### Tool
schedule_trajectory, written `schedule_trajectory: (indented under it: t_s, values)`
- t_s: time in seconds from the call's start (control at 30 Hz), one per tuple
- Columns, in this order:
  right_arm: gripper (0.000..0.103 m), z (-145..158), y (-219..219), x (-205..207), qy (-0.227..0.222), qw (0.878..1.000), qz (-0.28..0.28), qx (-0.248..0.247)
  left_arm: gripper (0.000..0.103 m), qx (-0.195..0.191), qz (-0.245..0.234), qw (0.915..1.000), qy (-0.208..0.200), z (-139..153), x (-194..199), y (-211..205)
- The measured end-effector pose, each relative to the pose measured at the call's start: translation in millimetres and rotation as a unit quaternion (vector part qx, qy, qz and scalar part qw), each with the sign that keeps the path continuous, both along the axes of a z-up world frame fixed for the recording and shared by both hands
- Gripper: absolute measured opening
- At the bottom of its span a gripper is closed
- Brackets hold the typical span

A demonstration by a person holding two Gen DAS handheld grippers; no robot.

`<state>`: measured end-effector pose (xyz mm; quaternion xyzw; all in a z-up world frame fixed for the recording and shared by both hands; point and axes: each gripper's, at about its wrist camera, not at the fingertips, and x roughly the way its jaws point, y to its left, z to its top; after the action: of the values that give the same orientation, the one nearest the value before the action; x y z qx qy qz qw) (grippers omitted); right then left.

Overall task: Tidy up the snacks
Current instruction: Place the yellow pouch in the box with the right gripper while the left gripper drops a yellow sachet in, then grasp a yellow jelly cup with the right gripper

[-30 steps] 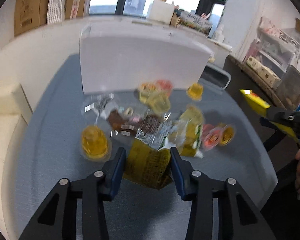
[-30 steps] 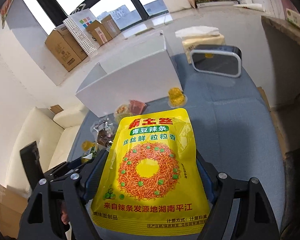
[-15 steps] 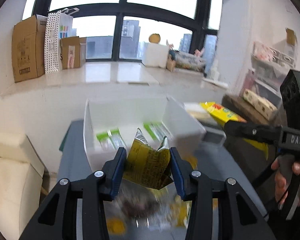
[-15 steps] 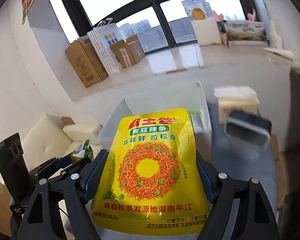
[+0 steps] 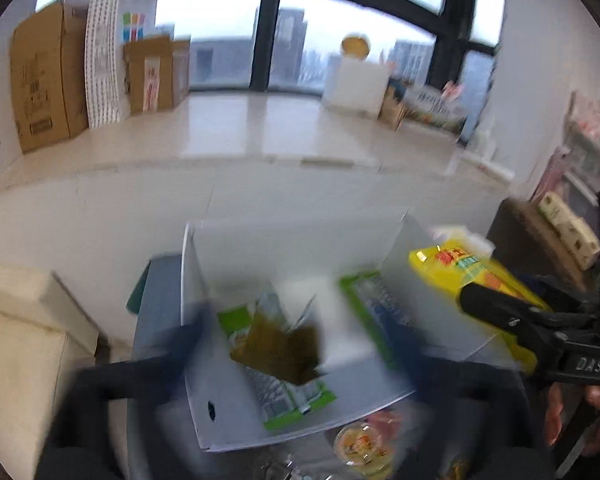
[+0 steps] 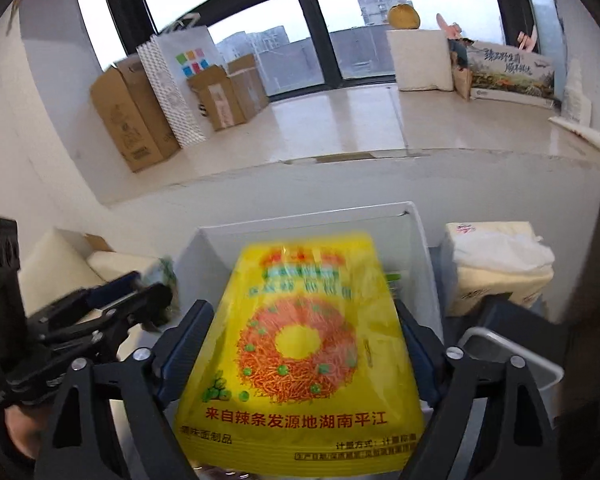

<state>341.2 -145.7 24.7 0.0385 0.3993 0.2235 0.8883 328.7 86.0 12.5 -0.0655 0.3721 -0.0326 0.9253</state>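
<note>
In the left wrist view my left gripper (image 5: 296, 336) is over the open white box (image 5: 204, 420), its blurred jaws opening wide. A small olive-yellow snack packet (image 5: 278, 346) hangs loose between them, touching neither finger, above green-and-white packets (image 5: 292, 404) lying in the box. My right gripper (image 6: 302, 332) is also over the box (image 6: 416, 240), and its jaws are opening. The big yellow snack bag (image 6: 300, 344) stands between its fingers, its blurred top tipping forward. That bag (image 5: 460, 268) and the right gripper (image 5: 500, 312) show at the right of the left wrist view.
A jelly cup (image 5: 360, 446) sits on the blue-grey table in front of the box. Right of the box are a tissue pack (image 6: 496, 264) and a grey-rimmed container (image 6: 512, 356). A cream sofa (image 5: 20, 340) is at the left. A hand (image 5: 596, 412) holds the right gripper.
Both grippers rose from the snack pile and moved forward over the white box. The left jaws spread and let the small packet go. The yellow bag's top tipped forward.
</note>
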Motion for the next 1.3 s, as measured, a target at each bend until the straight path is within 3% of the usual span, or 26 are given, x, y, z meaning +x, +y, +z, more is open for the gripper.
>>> schedule_trajectory:
  t_s: [0.07,0.1,0.43,0.73,0.9,1.07,1.13,1.3]
  values:
    - [0.095,-4,-4,0,-0.002,1.0,-0.008,-0.007,0.103,0.001,0.006,1.0,-0.006,-4,-2,2]
    - [0.103,-5,-8,-1,-0.005,1.0,-0.009,-0.001,0.103,-0.001,0.008,1.0,0.001,-6,-3,2]
    - [0.103,10,-22,-44,-0.046,0.999,-0.002,0.011,0.103,0.007,0.022,0.9997,-0.007,2,-36,4]
    - [0.103,13,-60,-116,-0.061,0.997,0.007,0.038,0.103,0.012,0.009,0.9987,-0.048,3,-136,-24]
    - [0.103,-24,-88,-167,-0.036,0.999,0.016,0.035,0.103,-0.004,0.0,0.9987,-0.051,-22,-196,-45]
    - [0.103,-80,-98,-204,-0.007,1.0,0.003,-0.016,0.103,-0.031,0.008,0.9994,-0.016,-60,-239,-57]
    - [0.103,-96,-100,-209,0.001,0.999,0.0,-0.041,0.103,-0.037,0.01,0.9993,-0.003,-71,-250,-58]
    - [0.103,-122,-103,-207,0.024,0.999,-0.002,-0.041,0.103,-0.054,0.02,0.9981,0.021,-89,-259,-55]
